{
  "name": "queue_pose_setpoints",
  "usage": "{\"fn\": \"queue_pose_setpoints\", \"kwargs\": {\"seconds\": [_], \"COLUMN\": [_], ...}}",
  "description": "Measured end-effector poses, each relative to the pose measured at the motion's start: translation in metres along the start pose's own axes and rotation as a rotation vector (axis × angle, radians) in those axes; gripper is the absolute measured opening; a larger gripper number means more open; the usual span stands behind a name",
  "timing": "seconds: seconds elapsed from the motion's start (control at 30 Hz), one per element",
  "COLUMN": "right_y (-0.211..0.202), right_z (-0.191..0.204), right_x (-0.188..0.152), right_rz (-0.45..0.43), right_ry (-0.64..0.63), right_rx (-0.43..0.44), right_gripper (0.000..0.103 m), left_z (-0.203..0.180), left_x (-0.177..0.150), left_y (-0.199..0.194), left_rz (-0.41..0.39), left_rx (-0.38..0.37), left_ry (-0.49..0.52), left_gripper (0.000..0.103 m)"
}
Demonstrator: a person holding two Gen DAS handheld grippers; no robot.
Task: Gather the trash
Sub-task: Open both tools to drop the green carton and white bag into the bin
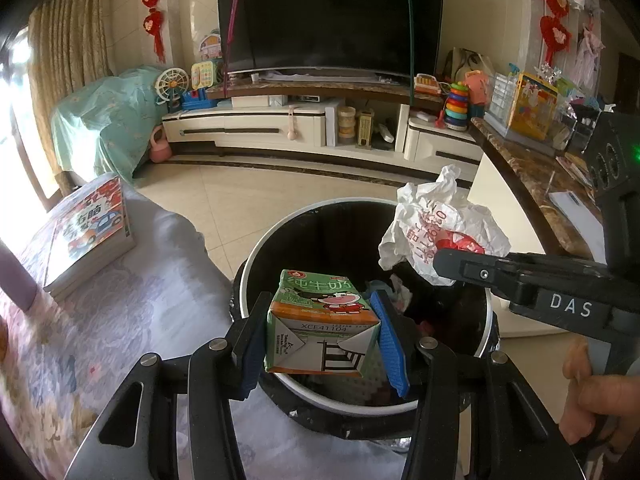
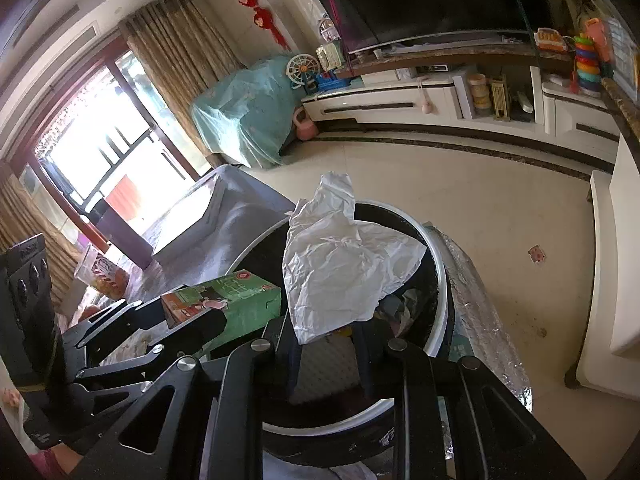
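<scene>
Both pieces of trash hang over the open bin [image 1: 256, 248], neither released yet. Your left gripper [image 1: 320, 340] has its blue pads clamped on the two sides of the green milk carton [image 1: 322, 320], which sits above the near-left part of the rim. Your right gripper [image 2: 328, 344] is pinched nearly together on a corner of the crumpled white bag [image 2: 344, 264]; most of the bag stands up above the jaws over the middle of the opening.

Risks, as you stand now:

- Carton: in the left wrist view its near end overhangs the white rim rather than the dark interior. Let go here and it may strike the rim and tip out onto the cloth-covered table [image 1: 120, 300] on the left. Judgement: carry it further over the middle first.
- Bag: it is light and crumpled, so it may cling to a pad as the jaws part, or drift sideways and land on the rim or the floor [image 2: 500, 208] to the right.
- The two grippers are close together; in the right wrist view the carton lies just beside the bag. Opening both at once could knock one item against the other tool.
- The bin already holds rubbish; a tall carton could rest high and topple
</scene>
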State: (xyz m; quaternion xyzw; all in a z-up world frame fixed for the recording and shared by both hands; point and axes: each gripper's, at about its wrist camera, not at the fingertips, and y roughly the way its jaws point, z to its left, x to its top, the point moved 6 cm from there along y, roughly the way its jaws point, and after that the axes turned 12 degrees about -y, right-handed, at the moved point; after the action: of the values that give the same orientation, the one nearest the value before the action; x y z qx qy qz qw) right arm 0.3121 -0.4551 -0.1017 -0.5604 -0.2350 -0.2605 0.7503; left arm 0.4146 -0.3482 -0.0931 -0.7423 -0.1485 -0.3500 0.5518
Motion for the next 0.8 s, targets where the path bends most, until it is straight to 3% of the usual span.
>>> {"fn": "queue_pose_setpoints", "kwargs": {"seconds": [0.73,0.8], "right_y": [0.002,-0.002], "right_z": [-0.013,-0.014], "right_x": [0.003,0.003], "right_rz": [0.016,0.002], "right_ry": [0.021,0.037], "right_rx": [-0.006,0.002], "right_gripper": [0.028,0.04], "left_z": [-0.002,-0.003], "left_x": [0.007,0.008], "left_y": [0.007,0.005], "left_rz": [0.032,0.024], "left_rx": [0.003,0.007], "left_ry": [-0.019,-0.015], "left_gripper": [0.052,0.06]}}
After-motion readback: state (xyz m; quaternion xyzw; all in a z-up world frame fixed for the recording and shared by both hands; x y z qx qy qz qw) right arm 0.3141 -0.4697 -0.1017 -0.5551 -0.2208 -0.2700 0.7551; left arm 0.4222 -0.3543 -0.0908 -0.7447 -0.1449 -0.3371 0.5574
